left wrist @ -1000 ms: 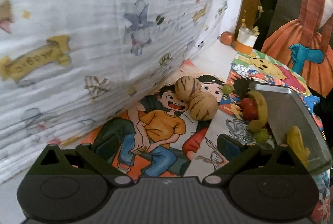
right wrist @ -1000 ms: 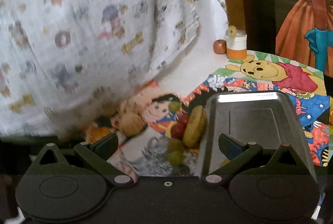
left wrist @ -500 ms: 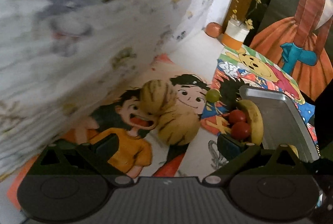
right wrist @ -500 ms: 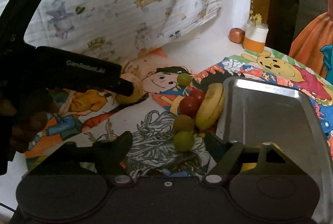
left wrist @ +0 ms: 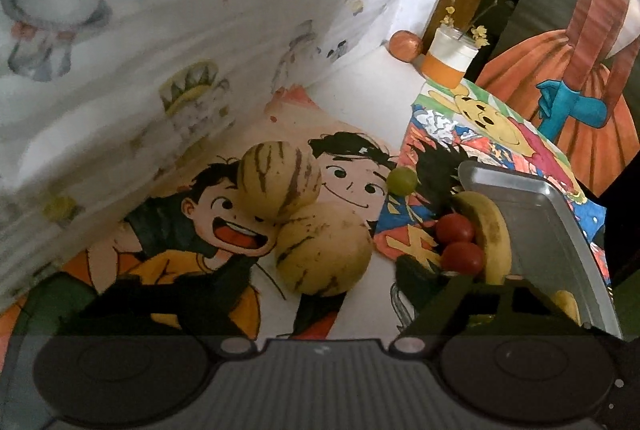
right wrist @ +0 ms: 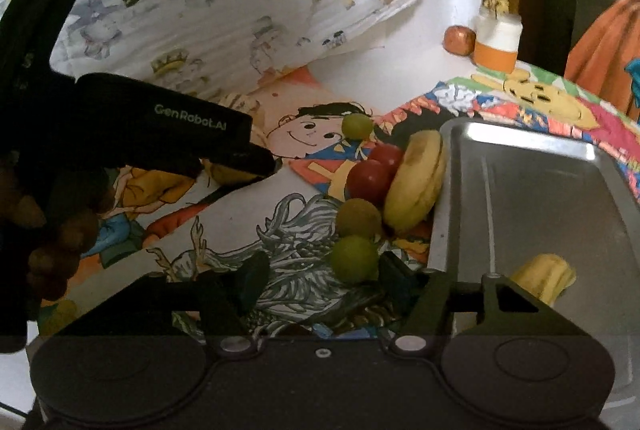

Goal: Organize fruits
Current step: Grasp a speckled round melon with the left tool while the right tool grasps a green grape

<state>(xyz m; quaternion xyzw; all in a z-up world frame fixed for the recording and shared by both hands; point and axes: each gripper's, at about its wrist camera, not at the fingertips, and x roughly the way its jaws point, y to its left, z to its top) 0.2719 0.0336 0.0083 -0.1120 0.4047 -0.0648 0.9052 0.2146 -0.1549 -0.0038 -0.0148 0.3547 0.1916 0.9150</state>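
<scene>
Two striped yellow melons lie touching on the cartoon cloth, the near melon (left wrist: 324,250) and the far melon (left wrist: 280,182). My left gripper (left wrist: 316,286) is open, its fingers either side of the near melon; it shows in the right wrist view (right wrist: 256,158) over the melons. A banana (right wrist: 416,182) leans on the rim of a metal tray (right wrist: 540,198), with two red fruits (right wrist: 372,174) and green fruits (right wrist: 354,258) beside it. Another banana piece (right wrist: 544,276) lies in the tray. My right gripper (right wrist: 320,282) is open just before the green fruits.
A patterned white sheet (left wrist: 160,30) rises along the left. A white-and-orange jar (left wrist: 450,58) and a small brown fruit (left wrist: 406,46) stand at the back by a wooden post. A lone green fruit (left wrist: 402,180) lies behind the banana.
My left gripper has moved forward, closer to the two melons. My right gripper has moved forward toward the green fruits.
</scene>
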